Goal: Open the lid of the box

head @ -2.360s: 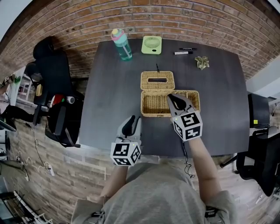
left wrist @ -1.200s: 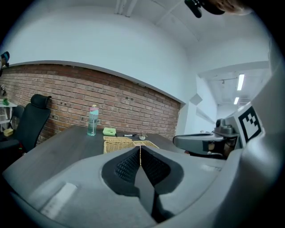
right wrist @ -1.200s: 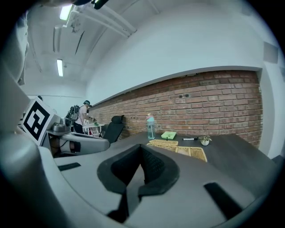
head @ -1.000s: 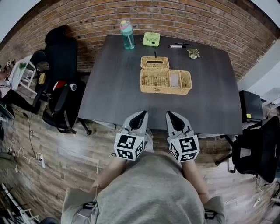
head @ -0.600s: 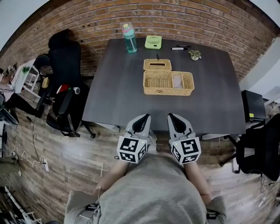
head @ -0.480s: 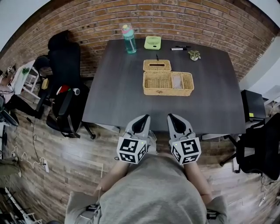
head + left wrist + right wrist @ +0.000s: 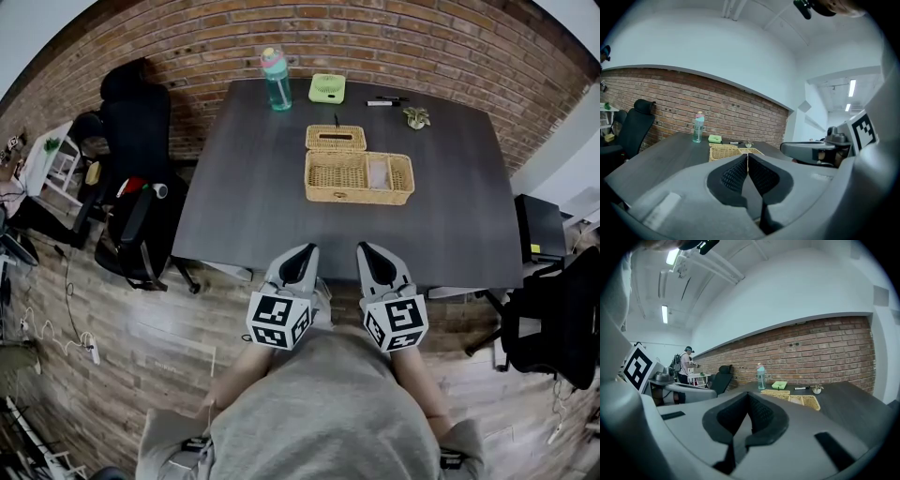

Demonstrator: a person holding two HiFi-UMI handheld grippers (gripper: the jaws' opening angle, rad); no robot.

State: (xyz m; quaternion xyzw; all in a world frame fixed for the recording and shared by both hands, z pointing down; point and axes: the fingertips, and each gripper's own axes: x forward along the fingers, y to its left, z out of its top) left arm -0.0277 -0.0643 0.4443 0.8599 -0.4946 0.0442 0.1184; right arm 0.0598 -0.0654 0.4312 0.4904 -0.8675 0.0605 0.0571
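The wicker box point(image 7: 358, 178) stands mid-table with its interior showing. Its lid point(image 7: 336, 138) is swung back and lies flat behind the left half. Both grippers hang close to the person's body, short of the table's front edge and well away from the box. My left gripper point(image 7: 305, 250) is shut with nothing in it, and my right gripper point(image 7: 367, 249) is shut and empty too. In the left gripper view the jaws point(image 7: 747, 158) meet, with the box point(image 7: 727, 152) far ahead. In the right gripper view the closed gripper point(image 7: 749, 398) points toward the box point(image 7: 805, 401).
A teal bottle point(image 7: 274, 79), a green fan point(image 7: 327, 88), a marker point(image 7: 380, 102) and a small plant point(image 7: 416, 117) line the dark table's point(image 7: 253, 216) far edge. Black chairs stand at left point(image 7: 131, 141) and right point(image 7: 553, 328). A person point(image 7: 686, 363) stands far off.
The right gripper has left the box and both grippers have drawn back off the table toward the body. Over the last second they have barely moved.
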